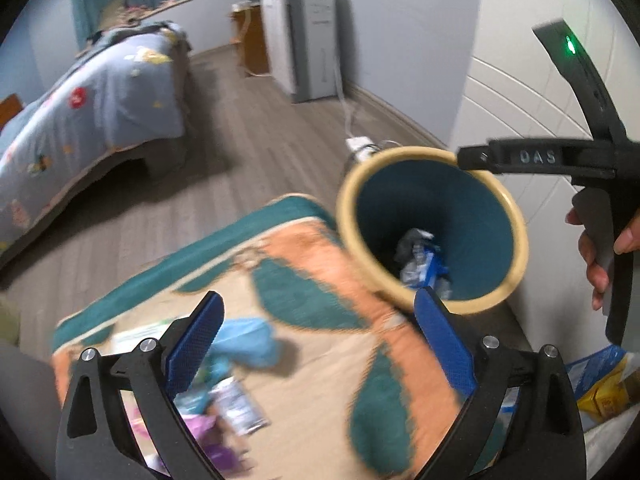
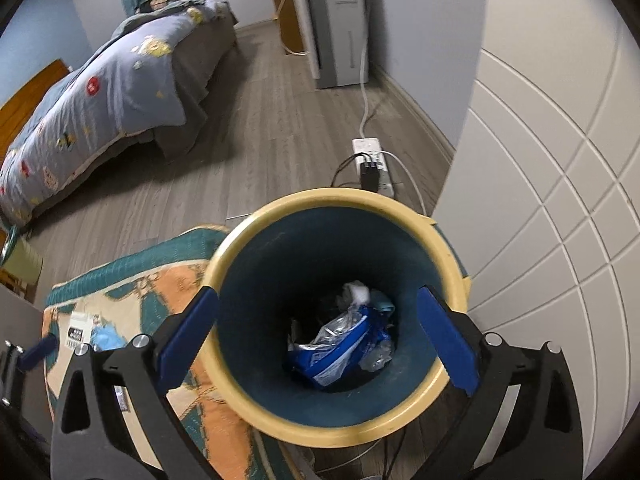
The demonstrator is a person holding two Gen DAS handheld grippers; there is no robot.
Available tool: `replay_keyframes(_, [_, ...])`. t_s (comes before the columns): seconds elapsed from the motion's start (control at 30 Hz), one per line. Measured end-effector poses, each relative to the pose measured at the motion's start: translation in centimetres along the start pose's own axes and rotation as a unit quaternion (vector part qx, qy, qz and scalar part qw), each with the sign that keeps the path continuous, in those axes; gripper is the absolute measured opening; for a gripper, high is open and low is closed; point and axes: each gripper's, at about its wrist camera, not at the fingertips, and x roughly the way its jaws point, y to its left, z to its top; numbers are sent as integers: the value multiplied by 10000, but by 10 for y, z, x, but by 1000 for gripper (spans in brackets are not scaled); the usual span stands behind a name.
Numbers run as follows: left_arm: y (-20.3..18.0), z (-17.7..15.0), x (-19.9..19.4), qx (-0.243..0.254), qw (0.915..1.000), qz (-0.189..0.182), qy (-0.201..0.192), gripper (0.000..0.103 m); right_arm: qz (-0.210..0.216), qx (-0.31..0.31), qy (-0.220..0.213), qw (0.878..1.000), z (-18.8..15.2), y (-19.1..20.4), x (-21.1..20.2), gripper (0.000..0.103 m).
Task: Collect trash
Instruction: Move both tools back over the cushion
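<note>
We had the right tool (image 2: 316,336) hanging over the bin (image 2: 256,412), blades wide apart and empty, since the blue wrapper (image 2: 340,348) sat at the bottom. Left tool (image 1: 316,344), also spread with nothing in it, pointed at the rug (image 1: 320,360), where more trash (image 1: 240,404) lay near its front edge.

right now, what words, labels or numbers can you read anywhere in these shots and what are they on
"DAS": raised letters on the black bar of the right claw's frame, seen from the left wrist view.
White and black leaflet on the rug: has print, too blurred to read.
Blue wrapper in the bin: has print, too small to read.
Silver packet on the rug: blurred, unreadable.
</note>
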Motion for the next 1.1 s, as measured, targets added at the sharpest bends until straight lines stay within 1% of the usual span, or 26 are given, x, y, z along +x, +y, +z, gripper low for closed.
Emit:
replay_keyframes(0.13, [36, -8, -30, -211, 9993, 320, -39, 96, 23, -202, -39, 9998, 0, 23, -9, 97])
replay_keyframes(0.27, [69, -19, -60, -430, 9972, 611, -50, 97, 173, -408, -65, 9990, -1, 53, -20, 97])
replay_keyframes(0.33, [85, -27, -75, -551, 9956, 750, -51, 97, 240, -610, -123, 9978, -3, 73, -28, 97])
replay_keyframes(0.43, [103, -44, -93, -724, 9934, 892, -56, 98, 306, -891, -215, 9953, -7, 98, -38, 97])
replay_keyframes(0.6, [128, -78, -106, -959, 9895, 1083, -36, 98, 444, -1350, -275, 9895, -18, 139, -49, 97])
replay_keyframes(0.67, [138, -89, -104, -1104, 9877, 1106, 10, 98, 498, -1481, -216, 9875, -25, 153, -49, 97])
replay_keyframes(0.77, [156, -103, -98, -1273, 9847, 1171, 208, 98, 568, -1641, -82, 9848, -36, 172, -46, 97])
replay_keyframes(0.87, [168, -110, -98, -1326, 9826, 1276, 240, 98, 591, -1888, 98, 9802, -50, 194, -38, 97])
replay_keyframes(1.0, [186, -115, -100, -1570, 9803, 1175, 235, 98, 552, -2196, 354, 9734, -71, 220, -23, 97])
replay_keyframes(1.1, [195, -119, -104, -1532, 9799, 1263, 191, 98, 614, -2357, 586, 9681, -88, 241, -10, 97])
